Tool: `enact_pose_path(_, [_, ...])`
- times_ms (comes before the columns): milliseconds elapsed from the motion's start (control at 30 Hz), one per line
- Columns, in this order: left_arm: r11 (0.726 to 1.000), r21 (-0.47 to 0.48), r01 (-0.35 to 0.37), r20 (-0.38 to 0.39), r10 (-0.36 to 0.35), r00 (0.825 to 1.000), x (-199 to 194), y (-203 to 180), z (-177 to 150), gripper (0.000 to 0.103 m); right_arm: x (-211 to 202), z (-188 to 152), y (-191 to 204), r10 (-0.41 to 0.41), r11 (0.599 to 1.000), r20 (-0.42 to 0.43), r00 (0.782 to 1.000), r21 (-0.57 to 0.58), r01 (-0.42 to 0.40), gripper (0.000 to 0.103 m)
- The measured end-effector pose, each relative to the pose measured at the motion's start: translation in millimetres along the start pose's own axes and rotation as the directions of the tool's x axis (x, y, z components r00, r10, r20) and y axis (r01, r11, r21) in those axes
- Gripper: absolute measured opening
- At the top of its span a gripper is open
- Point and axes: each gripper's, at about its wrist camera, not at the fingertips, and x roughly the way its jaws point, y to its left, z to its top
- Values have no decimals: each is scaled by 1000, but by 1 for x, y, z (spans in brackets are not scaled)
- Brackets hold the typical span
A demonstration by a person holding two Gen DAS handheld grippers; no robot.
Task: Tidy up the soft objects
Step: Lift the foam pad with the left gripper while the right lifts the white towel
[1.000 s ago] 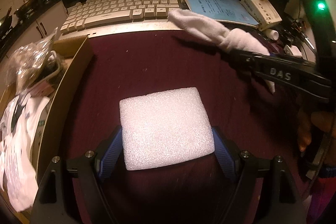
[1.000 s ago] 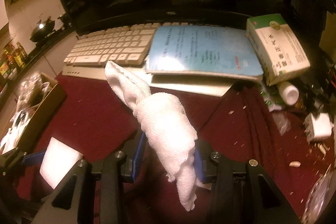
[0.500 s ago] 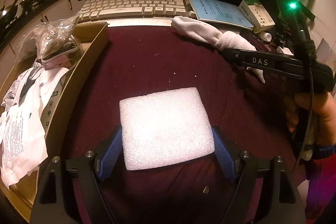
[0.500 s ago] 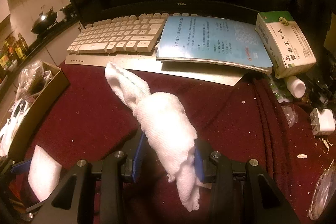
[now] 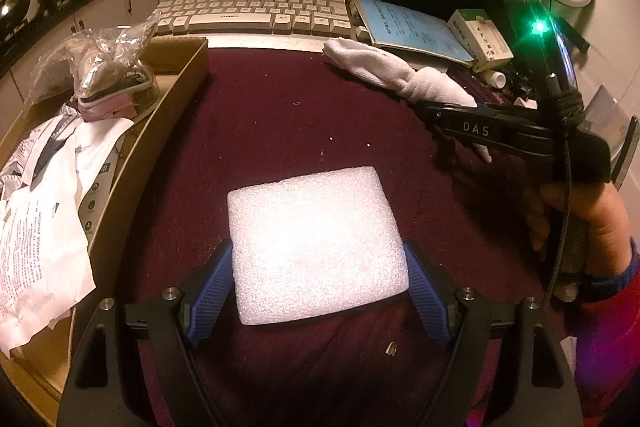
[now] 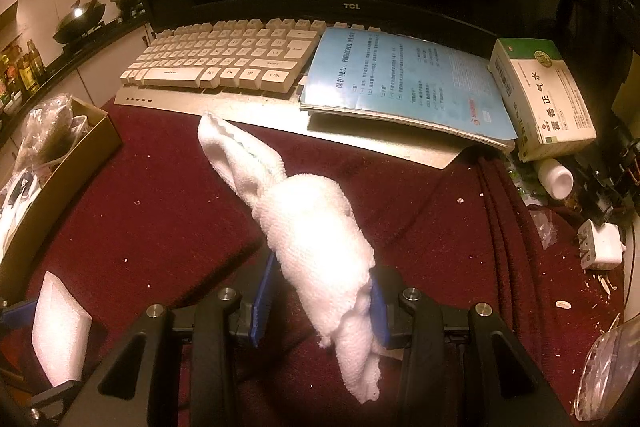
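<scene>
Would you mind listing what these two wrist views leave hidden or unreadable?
- Left wrist view: the underside of the white foam block clamped in the left gripper; whether it touches the dark red cloth is unclear.
- Left wrist view: contents of the crumpled clear plastic bag in the cardboard box, blurred by glare.
- Right wrist view: the right gripper pads, covered by the white towel it holds.

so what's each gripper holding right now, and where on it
The left gripper clamps the white foam block by its two side edges, near end. The right gripper pinches the rolled white towel near its lower end.
</scene>
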Motion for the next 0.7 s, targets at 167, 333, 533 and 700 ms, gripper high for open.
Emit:
enact_pose_path(167, [1000,2,17,5,-17,1000,-5,4,-2,81,1,0,0,-3,1000,0,1000,4,3,43])
enact_pose_path(333, [1000,-3,28,19,-28,999,-13,11,-4,81,-2,-2,-2,-3,999,6,1000,54,2,43])
enact_pose_path(533, [999,-14,34,42,-34,999,-22,16,-4,81,-18,-6,2,55,995,19,998,86,-56,42])
enact_pose_path(700, [999,-12,35,74,-34,997,-35,15,-1,81,-34,-6,12,79,994,42,996,70,-82,42])
